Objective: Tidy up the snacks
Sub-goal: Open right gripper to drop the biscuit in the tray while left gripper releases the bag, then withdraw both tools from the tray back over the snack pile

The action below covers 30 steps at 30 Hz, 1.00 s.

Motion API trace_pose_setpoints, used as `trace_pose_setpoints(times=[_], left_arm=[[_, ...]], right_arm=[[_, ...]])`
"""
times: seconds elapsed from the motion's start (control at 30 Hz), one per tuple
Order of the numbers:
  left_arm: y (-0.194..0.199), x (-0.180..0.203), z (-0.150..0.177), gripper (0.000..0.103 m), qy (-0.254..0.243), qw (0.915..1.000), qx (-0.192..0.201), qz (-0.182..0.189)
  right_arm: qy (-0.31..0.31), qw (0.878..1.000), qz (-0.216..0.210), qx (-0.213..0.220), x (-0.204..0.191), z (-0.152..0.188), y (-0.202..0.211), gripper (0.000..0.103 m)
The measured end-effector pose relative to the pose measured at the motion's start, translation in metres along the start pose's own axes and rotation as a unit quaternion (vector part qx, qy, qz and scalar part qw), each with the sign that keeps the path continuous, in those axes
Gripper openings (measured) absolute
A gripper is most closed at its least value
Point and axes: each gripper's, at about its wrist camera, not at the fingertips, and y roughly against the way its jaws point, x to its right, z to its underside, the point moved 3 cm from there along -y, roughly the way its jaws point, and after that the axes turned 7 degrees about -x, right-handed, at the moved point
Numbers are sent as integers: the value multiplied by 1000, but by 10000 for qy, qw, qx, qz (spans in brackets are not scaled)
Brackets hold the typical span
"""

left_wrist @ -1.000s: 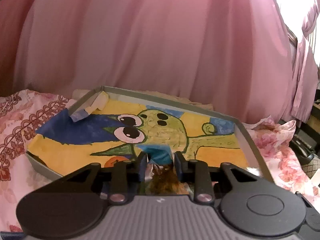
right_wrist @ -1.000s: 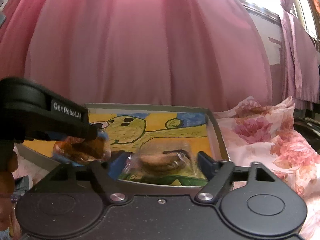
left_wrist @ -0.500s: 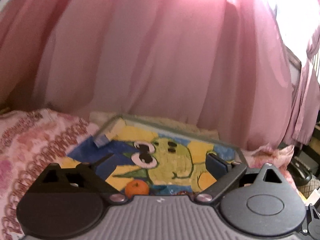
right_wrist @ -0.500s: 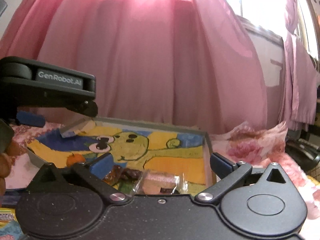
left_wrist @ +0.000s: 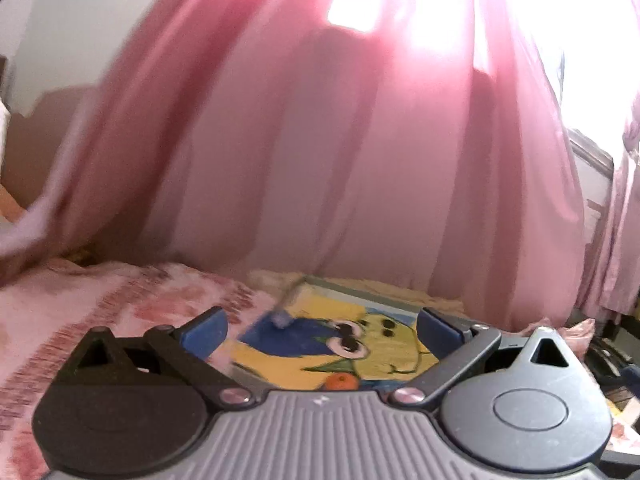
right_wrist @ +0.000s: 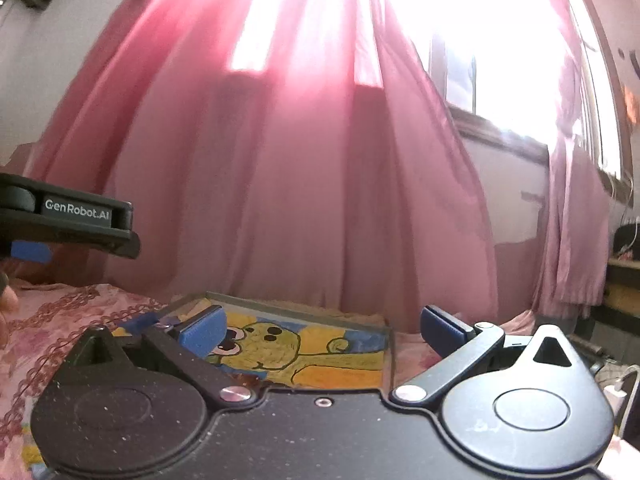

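A grey tray [left_wrist: 360, 285] with a painted yellow and blue cartoon lining lies on the flowered bedspread. My left gripper [left_wrist: 320, 330] is open above and short of it, with nothing between its blue pads. A small orange fruit [left_wrist: 340, 382] shows in the tray just over the gripper body. In the right wrist view the same tray [right_wrist: 390, 344] sits ahead, and my right gripper [right_wrist: 322, 330] is open and empty. A sliver of a brown wrapped snack [right_wrist: 250, 382] peeks over its body. The left gripper [right_wrist: 76, 220] hangs at the left edge of that view.
Pink curtains [left_wrist: 340, 160] hang close behind the tray, with a bright window [right_wrist: 500, 40] beyond. Pink flowered bedding [left_wrist: 100, 300] spreads to the left. Dark clutter and a cable [right_wrist: 620, 380] lie at the far right. A person's fingers [right_wrist: 6, 304] show at the left edge.
My left gripper let go of a brown wrapped snack into the tray and opened wide. Both grippers have risen and tilted up, so the tray sits lower and the snacks are mostly hidden.
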Motion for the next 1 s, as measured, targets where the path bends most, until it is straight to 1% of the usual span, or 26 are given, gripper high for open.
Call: trace_pose_setpoints(times=[0.1,0.17,0.3,0.4,0.53,0.6,0.73,0.83,0.9,1.0], left_arm=[[21,-4,7,103,-101,9998,64,-157],[32,-7,12,103,-79,9997,84,-215],[50,-14,21,103,79,9997,26,-244],[64,-19,31,103,91,9996,-2,-270],[80,-24,48,103,5,9994,-131,-307],[88,-25,56,103,-73,9993,-240,-291],[105,-26,66,103,-291,9988,-300,-256],[117,-28,73,103,-366,9985,-338,-230],[123,-30,78,103,-367,9983,-387,-227],[131,-31,85,103,-410,9978,-470,-245]], right_arm=[[52,10000,-22,-68,0,4,19,102],[94,9999,-23,-99,0,6,30,102],[28,9999,-70,-149,2,8,51,102],[-24,9997,-102,-204,4,11,64,102],[-99,9993,-142,-328,7,19,82,102],[-34,9992,-173,-345,6,21,90,102],[27,9991,-186,-392,5,26,106,102],[4,9986,-238,-482,3,31,118,102],[-73,9980,-302,-543,3,35,125,102],[-378,9962,-488,-611,5,42,135,102]])
